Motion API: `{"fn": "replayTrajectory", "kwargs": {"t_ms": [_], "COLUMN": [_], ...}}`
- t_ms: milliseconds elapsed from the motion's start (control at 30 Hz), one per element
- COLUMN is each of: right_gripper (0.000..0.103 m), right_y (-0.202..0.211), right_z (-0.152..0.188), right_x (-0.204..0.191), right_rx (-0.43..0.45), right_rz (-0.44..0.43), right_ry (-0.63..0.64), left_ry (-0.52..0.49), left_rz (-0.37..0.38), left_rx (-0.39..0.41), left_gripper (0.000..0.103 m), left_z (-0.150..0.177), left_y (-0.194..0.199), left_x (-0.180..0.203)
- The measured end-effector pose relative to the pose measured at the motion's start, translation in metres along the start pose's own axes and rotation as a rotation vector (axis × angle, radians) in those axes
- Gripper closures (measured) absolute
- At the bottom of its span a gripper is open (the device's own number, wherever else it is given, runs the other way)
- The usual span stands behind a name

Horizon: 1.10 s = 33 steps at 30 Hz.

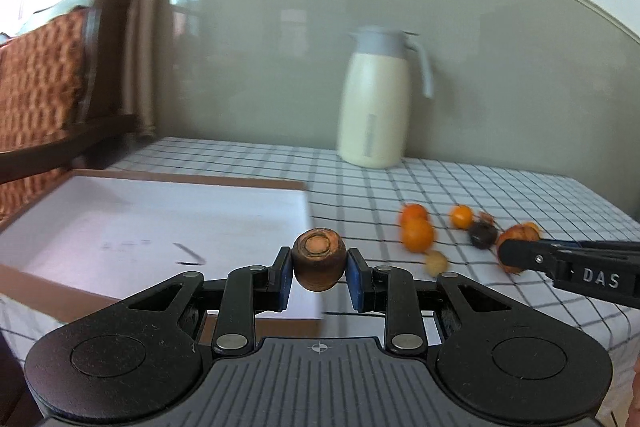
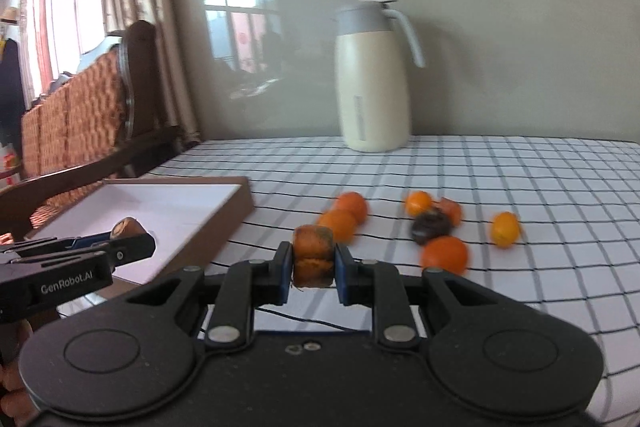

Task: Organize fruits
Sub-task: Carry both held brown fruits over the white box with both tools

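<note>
My left gripper is shut on a brown-orange carrot chunk, held just above the near right corner of a shallow brown box with a white floor. My right gripper is shut on another orange chunk, held over the checked tablecloth to the right of the box. Several small oranges and a dark round fruit lie on the cloth ahead. The left gripper also shows in the right wrist view, and the right gripper in the left wrist view.
A cream thermos jug with a grey lid stands at the back by the wall. A wooden wicker-backed chair stands left of the table. A yellow-orange fruit lies at the right. A thin black cable lies by the table's near edge.
</note>
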State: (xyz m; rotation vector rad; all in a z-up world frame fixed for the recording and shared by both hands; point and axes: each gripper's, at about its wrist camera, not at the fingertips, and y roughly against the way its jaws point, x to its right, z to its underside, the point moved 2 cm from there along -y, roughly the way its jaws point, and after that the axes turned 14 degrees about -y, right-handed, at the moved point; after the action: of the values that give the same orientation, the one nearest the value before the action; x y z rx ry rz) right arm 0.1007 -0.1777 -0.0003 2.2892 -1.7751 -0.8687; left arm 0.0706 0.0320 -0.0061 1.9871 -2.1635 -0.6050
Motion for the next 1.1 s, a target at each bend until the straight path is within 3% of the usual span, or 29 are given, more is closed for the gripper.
{"fn": "replayTrajectory", "kwargs": {"t_ms": [633,1100], "right_gripper": [0.090,0.090], "right_y": [-0.052,-0.093], "right_z": [-0.004,0.004], "right_x": [-0.090,-0.126], "right_rx": [-0.044,-0.093], "right_rz": [-0.205,-0.225], "right_ry": [0.079,0.131], "left_ry": [0.139,0.215], "left_rz": [-0.249,-0.412], "left_rx": [-0.019,-0.105], "left_gripper": [0.074,0.074], "left_z": [0.015,0.036], "left_y": [0.001,-0.021], "left_x": [-0.118,-0.186]}}
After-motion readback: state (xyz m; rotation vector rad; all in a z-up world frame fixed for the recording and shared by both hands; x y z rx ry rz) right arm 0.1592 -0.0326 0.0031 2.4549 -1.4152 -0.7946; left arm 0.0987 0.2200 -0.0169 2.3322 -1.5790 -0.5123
